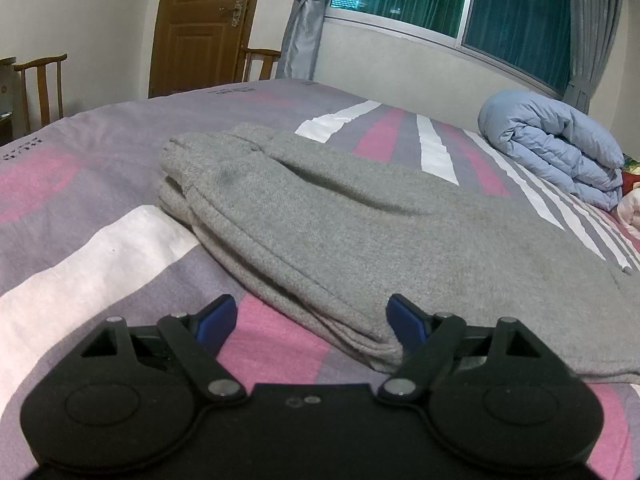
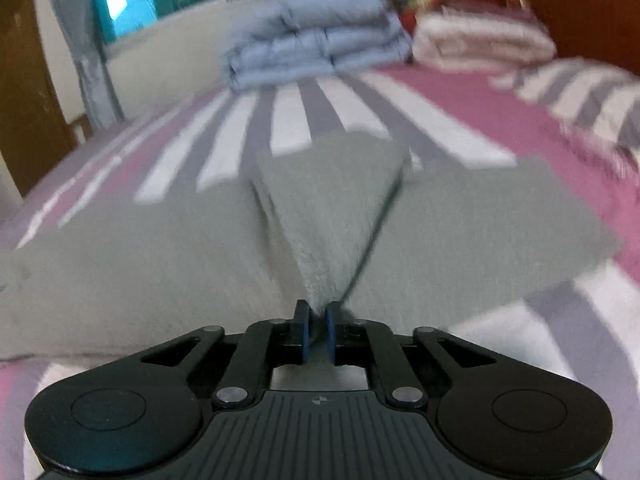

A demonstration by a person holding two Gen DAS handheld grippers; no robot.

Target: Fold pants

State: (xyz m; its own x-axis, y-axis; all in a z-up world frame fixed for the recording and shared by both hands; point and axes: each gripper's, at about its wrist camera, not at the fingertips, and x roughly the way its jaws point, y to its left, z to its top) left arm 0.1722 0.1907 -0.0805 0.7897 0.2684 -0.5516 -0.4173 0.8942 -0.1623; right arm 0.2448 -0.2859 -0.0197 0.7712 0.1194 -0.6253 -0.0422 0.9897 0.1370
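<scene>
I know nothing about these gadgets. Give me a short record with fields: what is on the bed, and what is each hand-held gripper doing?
surface: striped bed cover
garment: grey pants, partly folded
left hand-held gripper: open, empty, at the pants' near edge
right hand-held gripper: pads nearly together, a grey pants fold between them
background: folded blue quilt, window, wooden door
</scene>
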